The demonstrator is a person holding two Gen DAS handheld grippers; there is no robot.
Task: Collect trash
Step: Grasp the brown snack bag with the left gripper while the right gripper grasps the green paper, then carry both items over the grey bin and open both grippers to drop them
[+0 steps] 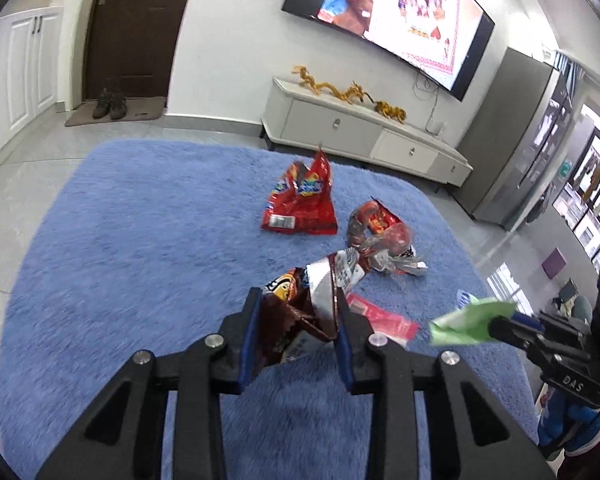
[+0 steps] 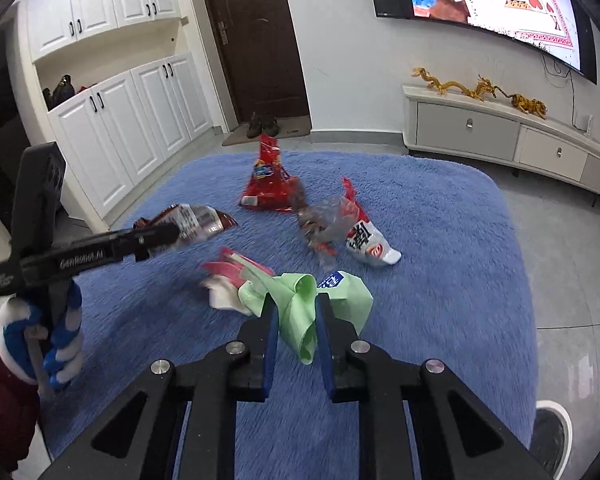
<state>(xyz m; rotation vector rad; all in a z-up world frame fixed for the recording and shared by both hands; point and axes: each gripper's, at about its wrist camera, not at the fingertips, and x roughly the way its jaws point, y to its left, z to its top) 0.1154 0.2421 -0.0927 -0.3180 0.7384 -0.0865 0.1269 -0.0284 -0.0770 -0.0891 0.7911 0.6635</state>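
Snack wrappers lie scattered on a blue shaggy rug (image 1: 140, 240). My left gripper (image 1: 298, 304) is shut on a crumpled dark brown snack bag (image 1: 296, 312), lifted off the rug; the same bag (image 2: 196, 222) shows in the right wrist view at the left gripper (image 2: 168, 236). My right gripper (image 2: 298, 308) is shut on a light green wrapper (image 2: 300, 312), seen from the side in the left wrist view as the green wrapper (image 1: 464, 320). A red chip bag (image 1: 300, 204), a crumpled red-and-clear wrapper (image 1: 380, 236) and a pink-red packet (image 1: 384, 320) lie on the rug.
A white TV cabinet (image 1: 360, 136) with golden figurines stands beyond the rug, under a wall TV (image 1: 400, 20). White cupboards (image 2: 112, 128) and a dark door (image 2: 256, 40) with shoes on a mat are at the back. A gloved hand (image 2: 52, 340) holds the left gripper.
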